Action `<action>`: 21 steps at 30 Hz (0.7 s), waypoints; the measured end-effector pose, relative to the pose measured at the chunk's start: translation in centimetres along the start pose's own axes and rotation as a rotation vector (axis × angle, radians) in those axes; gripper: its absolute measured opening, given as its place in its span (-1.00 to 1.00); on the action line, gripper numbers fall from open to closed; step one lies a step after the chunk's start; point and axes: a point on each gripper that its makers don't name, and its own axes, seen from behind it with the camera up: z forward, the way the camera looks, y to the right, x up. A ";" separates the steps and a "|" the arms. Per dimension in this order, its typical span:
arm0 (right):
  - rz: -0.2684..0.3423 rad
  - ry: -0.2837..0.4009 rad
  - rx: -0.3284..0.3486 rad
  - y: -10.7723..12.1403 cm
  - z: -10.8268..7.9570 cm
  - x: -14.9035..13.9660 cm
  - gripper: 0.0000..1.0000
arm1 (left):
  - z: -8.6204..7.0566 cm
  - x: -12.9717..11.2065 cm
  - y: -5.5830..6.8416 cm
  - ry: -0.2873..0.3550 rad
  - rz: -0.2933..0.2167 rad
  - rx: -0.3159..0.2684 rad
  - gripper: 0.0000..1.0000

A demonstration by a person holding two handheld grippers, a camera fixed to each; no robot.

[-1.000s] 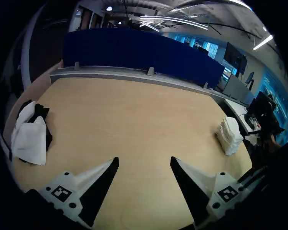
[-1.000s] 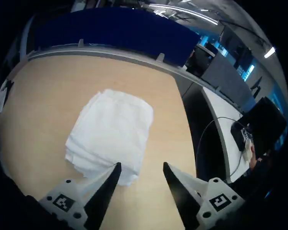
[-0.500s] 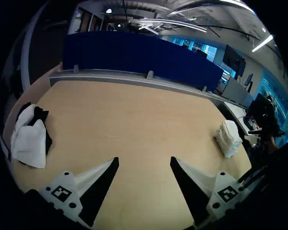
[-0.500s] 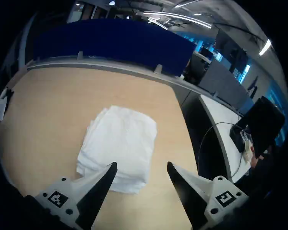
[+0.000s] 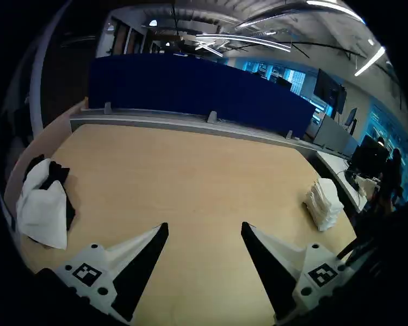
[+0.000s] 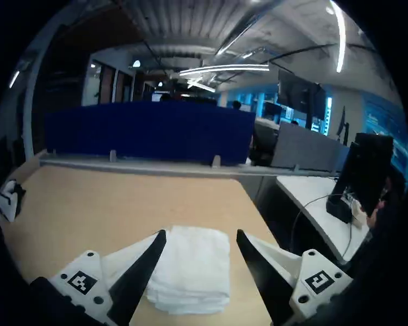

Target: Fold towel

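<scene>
Right gripper view: my right gripper (image 6: 199, 233), open and empty like the left gripper (image 5: 204, 225), hangs near the folded towel stack (image 6: 190, 269); I judge a low pass could snag and unfold it.

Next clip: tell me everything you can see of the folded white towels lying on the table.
The folded white towels look like soft, slightly nubby cloth, stacked in several layers into a neat rectangle with rounded corners. They lie flat on the light wooden table, close to its far-right edge. In the right gripper view they sit in line with the gap of the open right claw; whether it touches them cannot be told. The left gripper view shows their layered side.
</scene>
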 end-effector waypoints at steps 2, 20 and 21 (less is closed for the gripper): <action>0.035 0.029 0.002 -0.4 -0.3 0.9 1.00 | 0.0 0.4 0.0 0.010 0.005 0.000 0.99; 0.038 0.220 0.082 -9.0 -0.7 7.3 1.00 | 0.1 7.8 -2.5 0.261 0.029 0.064 0.99; 0.040 0.233 0.088 -9.6 -0.7 7.7 1.00 | 0.0 8.3 -3.0 0.274 0.029 0.078 0.99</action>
